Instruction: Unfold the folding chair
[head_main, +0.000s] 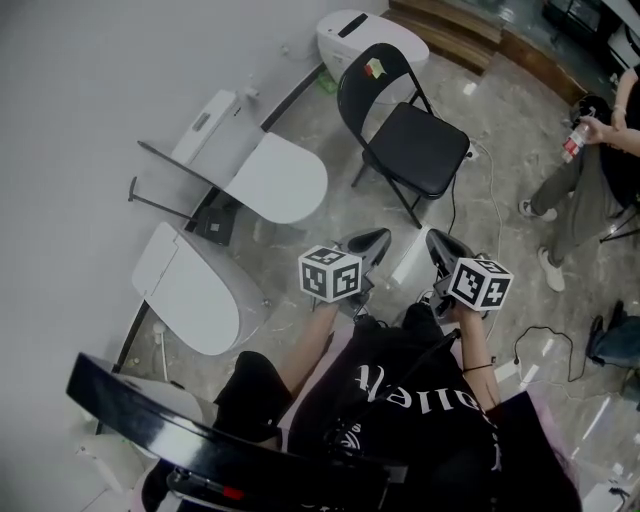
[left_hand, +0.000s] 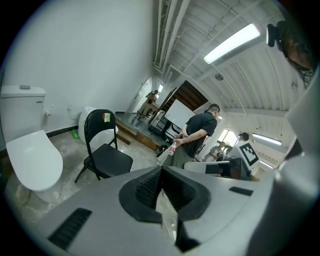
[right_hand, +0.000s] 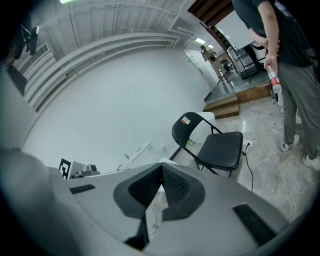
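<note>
Closest to me, I hold both tools in front of my chest and aim them slightly down at the floor ahead. The left gripper (head_main: 374, 242) is clenched, pads together, with nothing between them. The right gripper (head_main: 441, 247) is the same, pressed shut and empty. They sit side by side but apart, well short of anything they could take hold of. I judge this to be a resting carry and not a reach.

Beyond them the marble floor is bare except for a thin cable (head_main: 492, 205) that trails past the chair's right legs.

The chair (head_main: 412, 142) is well ahead of the jaws. It stands on all four legs with its black seat level and its back upright, the back toward the far wall and the seat toward me. It looks fully opened and neither gripper touches it, so I take the task to be essentially done. That would explain why neither tool has anything to grip.

Left of it, two toilets (head_main: 280, 178) line the wall with their lids down, the farther one near the chair.

Farther right a person (head_main: 585, 185) stands holding a bottle (head_main: 572, 141), well clear of the chair. A low wooden step (head_main: 450, 30) runs along the back.
</note>
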